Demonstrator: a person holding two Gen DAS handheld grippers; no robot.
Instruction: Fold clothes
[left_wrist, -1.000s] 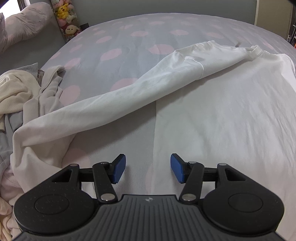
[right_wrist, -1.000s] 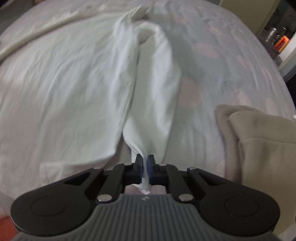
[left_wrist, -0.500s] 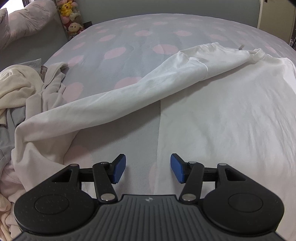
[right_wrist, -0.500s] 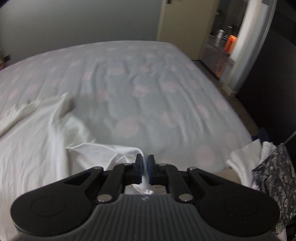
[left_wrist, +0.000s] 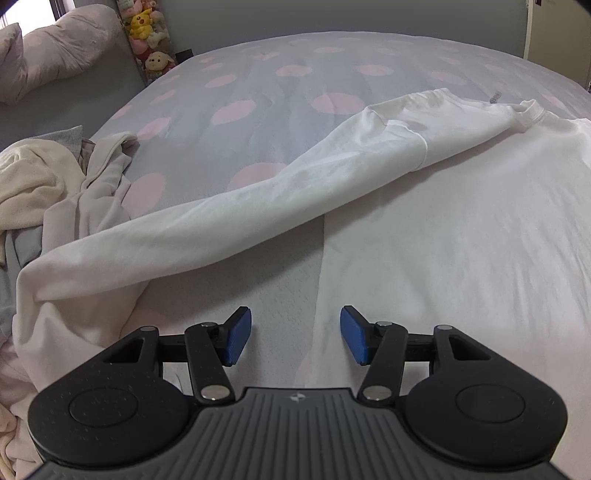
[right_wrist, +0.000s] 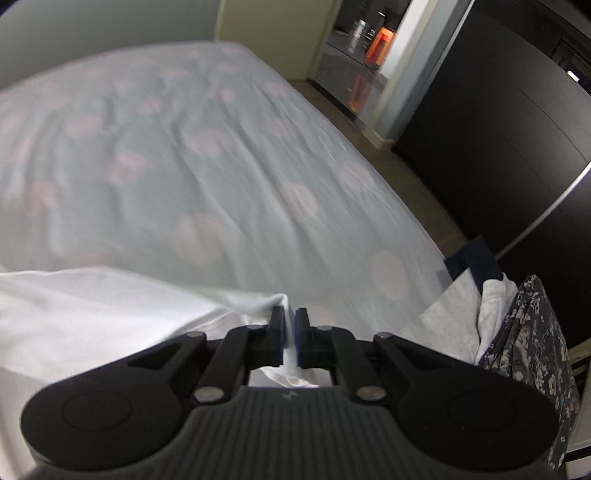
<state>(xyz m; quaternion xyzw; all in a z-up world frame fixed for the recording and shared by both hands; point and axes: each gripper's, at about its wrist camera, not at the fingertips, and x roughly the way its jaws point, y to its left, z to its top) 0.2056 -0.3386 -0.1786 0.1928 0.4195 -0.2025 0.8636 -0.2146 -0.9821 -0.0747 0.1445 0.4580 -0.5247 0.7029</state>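
Across the right of the left wrist frame, white long-sleeved shirt lies flat, one sleeve outstretched; right gripper pinches its fabric, left gripper gapes empty: folding judged incomplete.

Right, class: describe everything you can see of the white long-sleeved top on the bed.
The white long-sleeved top looks like soft cotton knit. It lies spread flat on the spotted bedsheet, ribbed collar at the far end. One sleeve stretches diagonally toward a pile of clothes. The open left tongs hover over its side edge; the right tongs pinch a fold of it.
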